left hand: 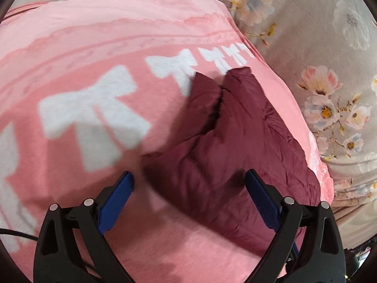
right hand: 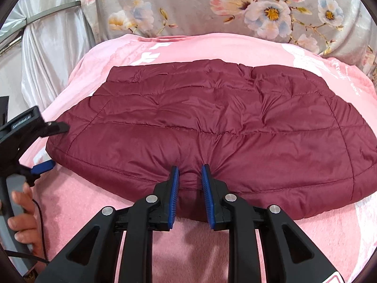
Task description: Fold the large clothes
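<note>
Left gripper (left hand: 189, 176) gapes wide with nothing between its pads; right gripper (right hand: 189, 173) pinches fabric.

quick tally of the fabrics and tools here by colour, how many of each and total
Maroon quilted puffer jacket: 1
Pink fleece blanket with white bows: 1
Grey floral bedsheet: 1
Black two-finger tools with blue pads: 2, the left tool open and the right tool pinching the jacket's near edge
Total: 5
</note>
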Demonstrator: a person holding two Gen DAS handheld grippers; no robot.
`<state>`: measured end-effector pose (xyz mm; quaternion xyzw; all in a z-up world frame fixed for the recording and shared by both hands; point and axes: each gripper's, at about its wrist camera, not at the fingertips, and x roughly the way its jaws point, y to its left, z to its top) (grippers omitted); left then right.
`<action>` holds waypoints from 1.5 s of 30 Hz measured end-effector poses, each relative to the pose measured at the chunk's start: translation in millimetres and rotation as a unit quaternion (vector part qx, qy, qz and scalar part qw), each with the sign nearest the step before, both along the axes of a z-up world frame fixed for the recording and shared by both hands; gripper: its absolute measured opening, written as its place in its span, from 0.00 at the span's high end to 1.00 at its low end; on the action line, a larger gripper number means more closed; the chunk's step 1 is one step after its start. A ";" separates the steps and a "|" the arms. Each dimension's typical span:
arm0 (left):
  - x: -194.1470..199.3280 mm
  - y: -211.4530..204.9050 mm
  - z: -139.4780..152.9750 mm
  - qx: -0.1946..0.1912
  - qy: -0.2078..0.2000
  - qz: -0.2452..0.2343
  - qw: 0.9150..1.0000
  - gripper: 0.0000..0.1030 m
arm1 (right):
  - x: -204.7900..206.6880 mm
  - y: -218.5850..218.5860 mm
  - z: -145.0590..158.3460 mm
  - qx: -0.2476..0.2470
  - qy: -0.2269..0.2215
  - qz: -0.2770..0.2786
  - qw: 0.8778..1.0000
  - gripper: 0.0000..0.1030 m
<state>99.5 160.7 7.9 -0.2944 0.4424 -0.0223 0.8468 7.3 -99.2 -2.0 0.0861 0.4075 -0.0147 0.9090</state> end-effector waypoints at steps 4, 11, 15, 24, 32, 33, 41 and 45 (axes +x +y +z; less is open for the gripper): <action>6.7 -12.2 2.1 -0.022 0.013 -0.039 0.999 0.66 | 0.6 -0.4 1.0 0.001 0.003 -0.001 1.000 0.79; -31.3 -11.5 59.9 -0.054 -0.058 -0.108 0.991 0.89 | -19.4 -3.8 10.2 0.020 0.003 -0.014 1.000 0.79; -63.5 -2.1 95.3 -0.042 -0.099 -0.123 0.986 0.90 | -31.9 19.1 18.2 0.026 0.013 0.013 0.999 0.76; -86.1 -0.8 166.1 -0.010 -0.176 -0.131 0.976 0.90 | -33.8 96.3 22.6 0.072 0.007 0.129 0.989 0.77; -86.8 -97.0 180.1 0.015 -0.187 -0.229 0.955 0.90 | -77.9 3.1 49.7 0.076 -0.029 0.044 0.996 0.77; -85.7 -111.0 176.3 0.013 -0.180 -0.243 0.953 0.90 | -85.2 -9.2 52.2 0.068 -0.032 0.028 0.997 0.77; -80.5 -231.2 98.1 0.050 -0.086 -0.332 0.938 0.90 | -130.6 -85.0 62.3 -0.003 -0.050 -0.070 0.996 0.77; -81.3 -261.4 58.9 0.081 -0.051 -0.340 0.935 0.90 | -138.1 -103.3 56.9 0.006 -0.048 -0.089 0.995 0.77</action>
